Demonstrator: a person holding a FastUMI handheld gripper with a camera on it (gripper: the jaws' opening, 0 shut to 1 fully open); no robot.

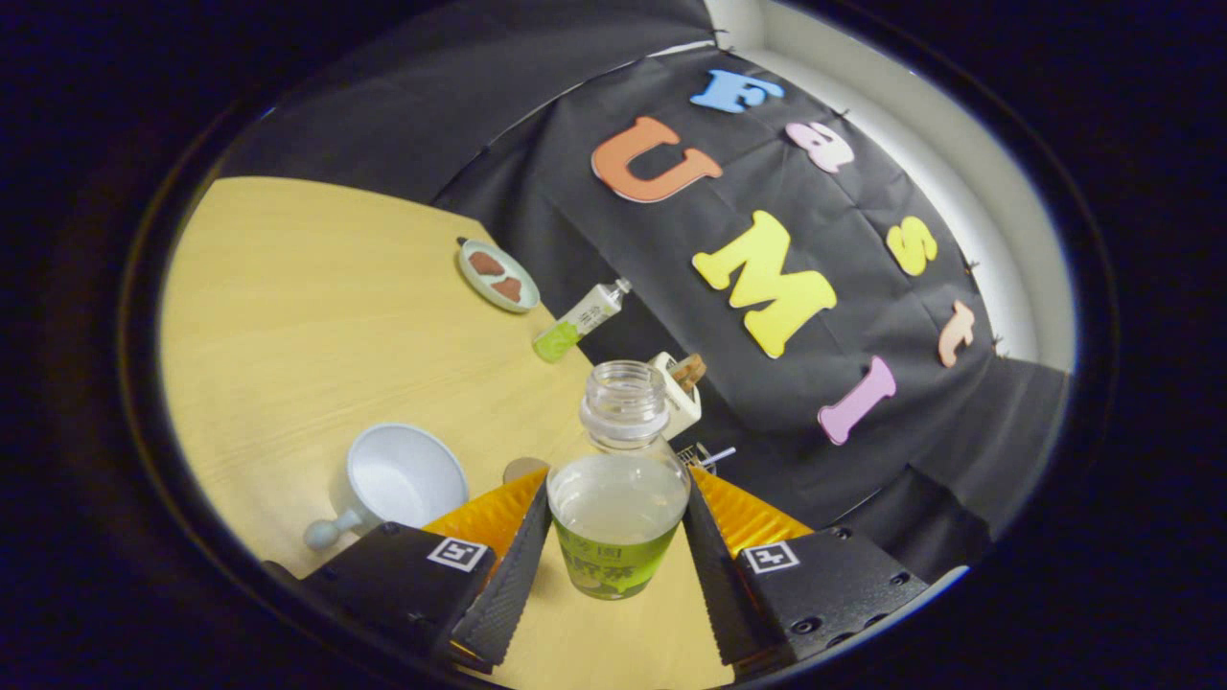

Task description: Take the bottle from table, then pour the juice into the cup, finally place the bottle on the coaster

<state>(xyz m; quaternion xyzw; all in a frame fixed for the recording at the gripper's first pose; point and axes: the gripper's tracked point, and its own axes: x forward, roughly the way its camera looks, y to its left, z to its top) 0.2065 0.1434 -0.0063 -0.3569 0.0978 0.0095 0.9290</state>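
A clear plastic bottle [618, 479] sits clamped between the two fingers of the hand-held gripper [618, 537], its cap off and its open threaded neck pointing away toward the far side of the booth. Both fingers press against the bottle's sides at the level of the green label band, one on the left and one on the right, closed only as far as the bottle's width allows. Pale juice fills the lower body of the bottle, its surface showing through the clear wall just above the label.

The whole scene appears tilted, with the light wooden table [316, 307] sloping beneath the bottle. To the left of the bottle, just beyond the left finger, stands a white cup [405, 477] with a knobbed handle reaching toward the near side; its mouth is open and its inside looks bare. Between the cup and the bottle, a small round disc [523, 469], possibly the coaster, peeks out on the tabletop just beside the left finger.

Farther across the table, a small pale green plate [497, 275] carries two brown pieces near the table's far edge. To its right lies or leans a second bottle [581, 322] with a white label and green liquid at its base. Behind the held bottle's neck, a small white toaster-like object [681, 391] with a brown piece in its top stands against the black cloth wall [863, 287].
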